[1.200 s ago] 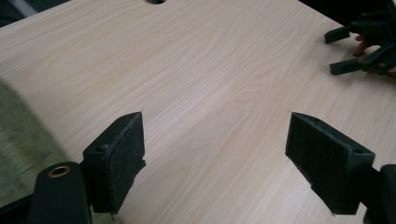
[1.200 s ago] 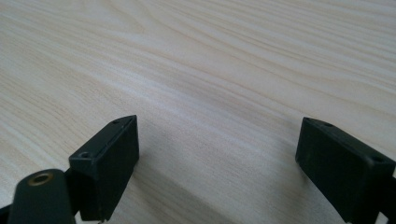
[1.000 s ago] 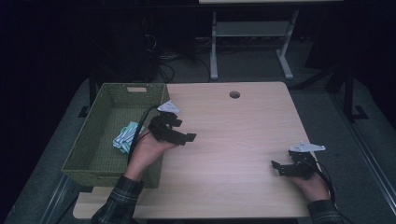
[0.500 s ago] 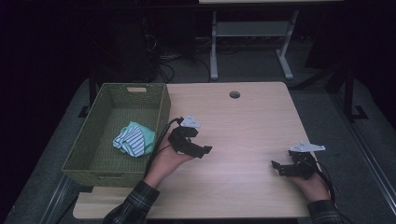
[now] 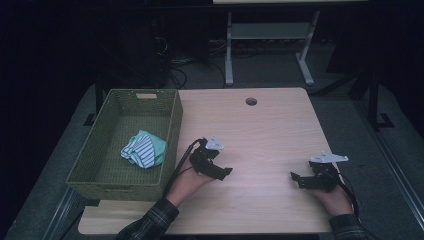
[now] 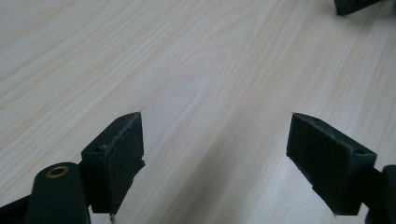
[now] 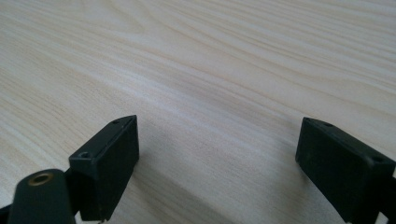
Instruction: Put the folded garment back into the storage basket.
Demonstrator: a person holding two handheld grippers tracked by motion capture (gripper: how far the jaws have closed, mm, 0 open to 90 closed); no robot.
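Note:
A green-and-white striped cloth (image 5: 143, 148) lies bunched inside the woven green basket (image 5: 170, 145) at the table's left edge. My left gripper (image 5: 226, 172) rests low over the wooden table (image 5: 260, 130) just right of the basket, pointing right; in the left gripper view (image 6: 215, 154) its jaws stand wide apart with only bare wood between them. My right gripper (image 5: 295, 178) sits near the table's front right, pointing left. Its jaws in the right gripper view (image 7: 217, 158) are also spread, holding nothing.
A round cable hole (image 5: 251, 101) is in the table near its far edge. A white desk frame (image 5: 270, 45) stands on the dark floor behind. A tip of the right gripper (image 6: 355, 5) shows at the top right of the left gripper view.
My left gripper has moved out of the basket, rightward and down to the table, leaving the striped cloth lying in the basket. The right gripper has stayed put.

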